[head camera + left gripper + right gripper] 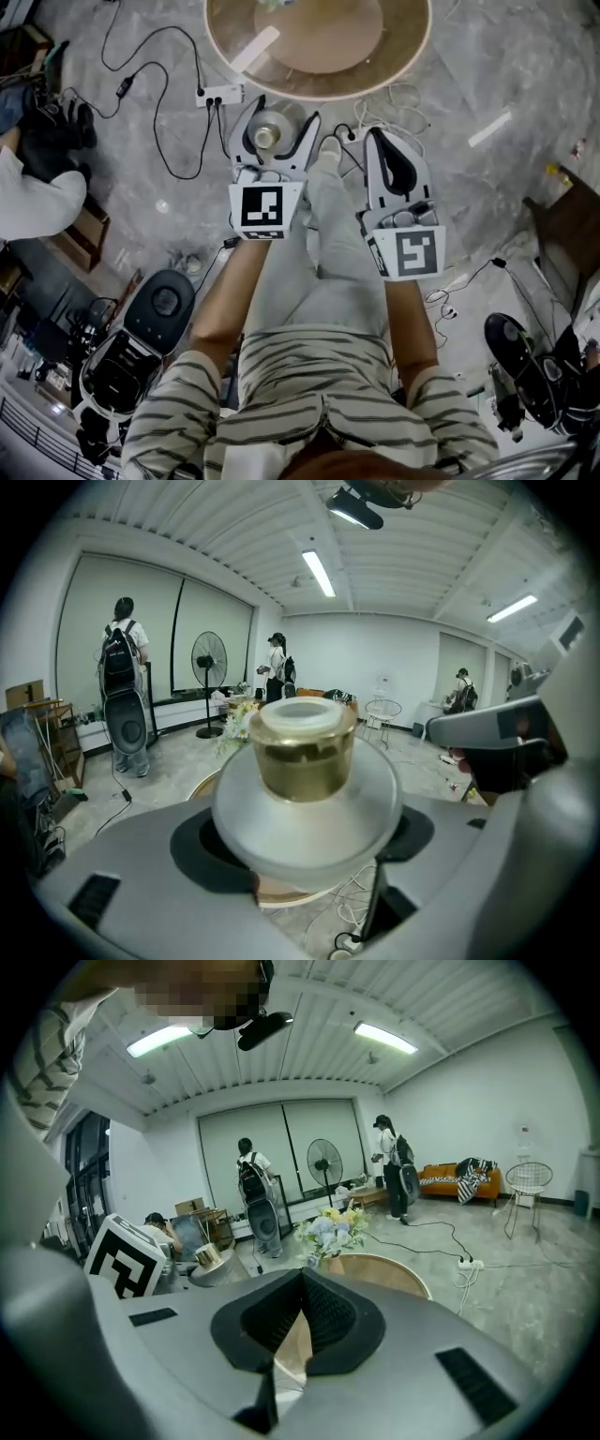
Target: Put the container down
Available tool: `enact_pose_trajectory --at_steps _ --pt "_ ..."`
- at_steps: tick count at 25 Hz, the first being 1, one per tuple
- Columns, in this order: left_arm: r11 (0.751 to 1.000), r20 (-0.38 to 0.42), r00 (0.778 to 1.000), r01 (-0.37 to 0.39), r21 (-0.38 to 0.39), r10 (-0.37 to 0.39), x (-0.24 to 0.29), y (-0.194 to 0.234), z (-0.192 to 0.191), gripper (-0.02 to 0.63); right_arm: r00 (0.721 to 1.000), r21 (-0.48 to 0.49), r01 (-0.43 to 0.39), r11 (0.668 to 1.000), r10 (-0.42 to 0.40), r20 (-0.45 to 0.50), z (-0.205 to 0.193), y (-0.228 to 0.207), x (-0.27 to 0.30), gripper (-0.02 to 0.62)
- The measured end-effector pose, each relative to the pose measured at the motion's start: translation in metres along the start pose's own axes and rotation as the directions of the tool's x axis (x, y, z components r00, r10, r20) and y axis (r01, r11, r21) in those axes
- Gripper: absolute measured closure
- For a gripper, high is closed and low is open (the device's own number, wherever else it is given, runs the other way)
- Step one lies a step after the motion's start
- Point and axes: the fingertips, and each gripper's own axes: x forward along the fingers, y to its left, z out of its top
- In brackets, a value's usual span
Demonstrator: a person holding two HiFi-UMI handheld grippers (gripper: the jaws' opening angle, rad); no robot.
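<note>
My left gripper (276, 120) is shut on the container (265, 131), a round frosted-glass jar with a gold collar and a pale cap. In the left gripper view the container (302, 789) fills the gap between the black pads (200, 850), held upright in the air. My right gripper (381, 139) hangs beside it on the right, shut and with nothing in it; its pads (323, 1321) meet edge to edge. The container (208, 1262) also shows at the left of the right gripper view. Both grippers hover over the floor, short of the round wooden table (408, 56).
A bunch of flowers (330, 1230) stands on the round table (384, 1274). A power strip (218, 94) and cables lie on the grey floor near the table. A black machine (159, 305) sits at the lower left. Several people and a fan (208, 658) stand farther off.
</note>
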Motion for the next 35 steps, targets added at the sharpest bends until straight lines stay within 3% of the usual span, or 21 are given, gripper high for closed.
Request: enact_pose_trajectory --at_steps 5,17,35 --pt "1.000 -0.038 0.999 0.002 0.021 -0.001 0.045 0.004 -0.037 0.274 1.000 0.053 0.016 0.998 -0.016 -0.006 -0.030 -0.021 0.022 0.586" --pt "0.999 -0.107 0.994 0.001 0.052 0.005 0.143 0.014 -0.104 0.273 0.998 0.044 -0.005 0.999 0.007 -0.061 -0.078 -0.059 0.067 0.586" --pt "0.991 -0.120 0.992 -0.013 0.134 0.029 0.246 0.037 -0.153 0.273 0.991 0.079 -0.007 0.997 0.017 -0.136 -0.132 -0.076 0.080 0.586"
